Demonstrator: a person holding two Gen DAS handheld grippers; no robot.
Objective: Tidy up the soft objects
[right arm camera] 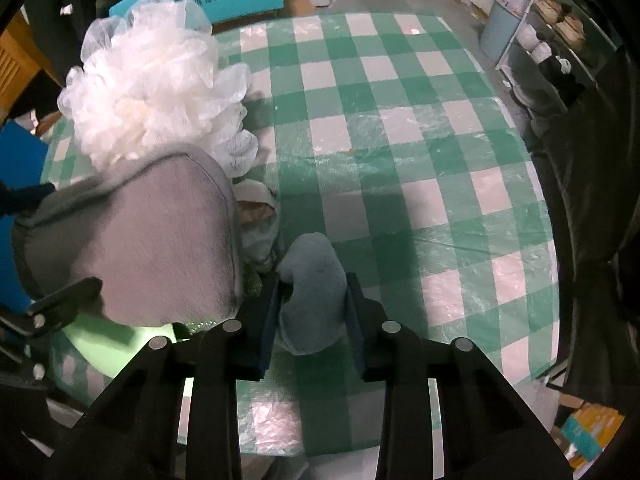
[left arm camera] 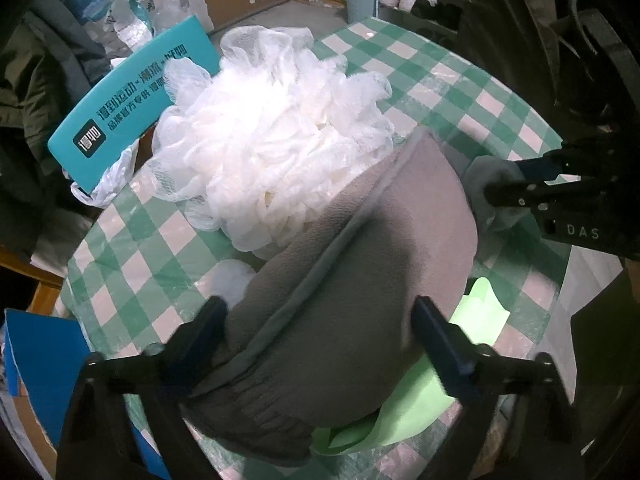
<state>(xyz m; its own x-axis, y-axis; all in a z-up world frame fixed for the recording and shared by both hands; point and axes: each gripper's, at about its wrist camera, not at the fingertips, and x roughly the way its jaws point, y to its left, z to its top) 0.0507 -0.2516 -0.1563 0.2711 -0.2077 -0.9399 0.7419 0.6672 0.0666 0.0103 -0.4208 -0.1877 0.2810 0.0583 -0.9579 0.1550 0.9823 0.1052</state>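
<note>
On the green-and-white checked tablecloth (right arm camera: 400, 128) several soft objects are gathered at one side of the table. A large grey fleece item (left arm camera: 352, 280) with a stitched seam is held between the two fingers of the left gripper (left arm camera: 320, 336); the jaws stand moderately wide and the fabric is pressed between them. Behind this grey item a white mesh bath sponge (left arm camera: 272, 132) is seen, resting on the cloth and touching the grey fabric. Under the grey item a light green sheet (left arm camera: 412, 400) is partly covered, and only its edge and one corner are shown.

At the right side, in the right wrist view, a small blue-grey soft piece (right arm camera: 316, 280) is clamped between the fingers of the right gripper (right arm camera: 314, 312), whose jaws are narrowed onto it. This piece is lifted a little above the tablecloth or is resting on it; which one cannot be told. Just beside it, between it and the grey fleece item, a crumpled pale object (right arm camera: 258, 216) is lying, and its nature cannot be told.

Behind the table a teal sign with white characters (left arm camera: 132, 104) is placed, close to the bath sponge. A shoe rack (right arm camera: 556, 40) is visible in the far corner of the room, well apart from the table.
</note>
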